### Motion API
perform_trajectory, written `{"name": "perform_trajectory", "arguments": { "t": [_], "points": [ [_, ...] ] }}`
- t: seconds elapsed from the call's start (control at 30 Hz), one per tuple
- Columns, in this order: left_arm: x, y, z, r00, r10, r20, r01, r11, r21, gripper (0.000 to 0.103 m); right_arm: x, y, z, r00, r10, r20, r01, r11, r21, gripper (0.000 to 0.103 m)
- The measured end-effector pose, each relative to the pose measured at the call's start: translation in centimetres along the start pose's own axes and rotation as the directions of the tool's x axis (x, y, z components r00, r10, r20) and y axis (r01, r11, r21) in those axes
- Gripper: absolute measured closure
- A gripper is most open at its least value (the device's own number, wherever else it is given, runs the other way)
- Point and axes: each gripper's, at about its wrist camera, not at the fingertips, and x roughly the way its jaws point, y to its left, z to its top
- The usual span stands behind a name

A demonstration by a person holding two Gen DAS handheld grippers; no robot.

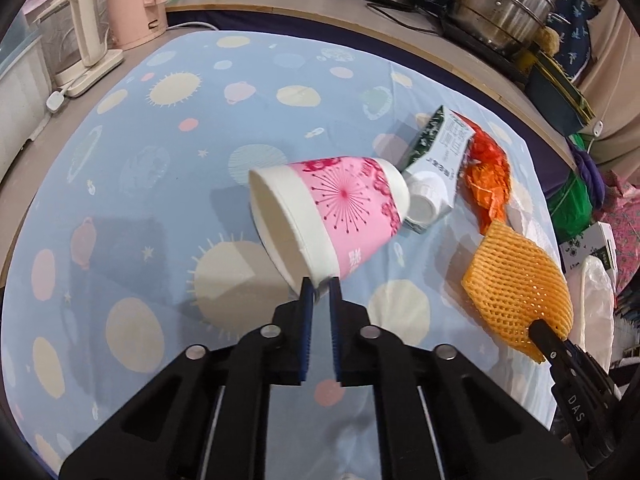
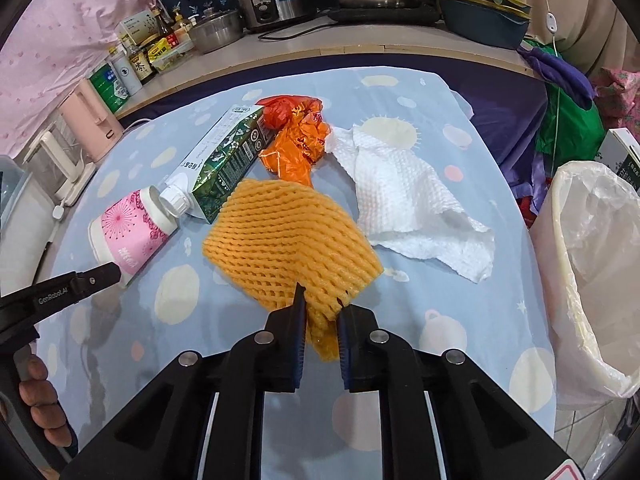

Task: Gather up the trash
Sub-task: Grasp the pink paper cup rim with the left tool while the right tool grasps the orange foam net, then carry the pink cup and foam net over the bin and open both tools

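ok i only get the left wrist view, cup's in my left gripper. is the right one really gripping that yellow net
observer: Yes, the right gripper is shut on the net, with one corner bunched between its pads.
operator: anything on the table i'm missing
observer: A white paper towel lies crumpled to the right of the orange bag, touching it.
operator: and where's the bin
observer: The bin, open and lined with clear plastic, stands just past the table's right edge in the right wrist view.
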Motion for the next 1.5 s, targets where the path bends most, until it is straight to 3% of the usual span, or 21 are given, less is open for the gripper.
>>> {"name": "perform_trajectory", "arguments": {
  "t": [0.33,0.5,0.93,1.17,1.5],
  "points": [
    [-2.0,-0.6,-1.5,0.997,-0.074,-0.002,0.074,0.997,0.014,0.1,-3.1,-1.6,-1.0,0.999,0.015,0.039,-0.016,0.999,0.034,0.09],
    [-3.5,-1.1,-2.7,0.997,-0.076,0.009,0.075,0.997,0.033,0.1,-4.6,-2.5,-1.3,0.998,0.019,0.064,-0.022,0.998,0.054,0.09],
    [-9.7,-6.3,-2.7,0.982,-0.162,0.093,0.147,0.978,0.149,0.1,-9.5,-5.3,-0.4,0.984,0.012,0.178,-0.033,0.993,0.116,0.09],
    [-11.6,-12.1,-2.8,0.967,-0.232,0.104,0.2,0.946,0.254,0.1,-12.1,-9.3,-0.5,0.973,-0.033,0.229,-0.013,0.98,0.197,0.09],
    [-12.4,-22.0,-4.5,0.942,-0.329,0.061,0.278,0.871,0.404,0.1,-15.4,-16.7,-1.7,0.952,-0.149,0.267,0.052,0.94,0.339,0.09]
  ]
}}
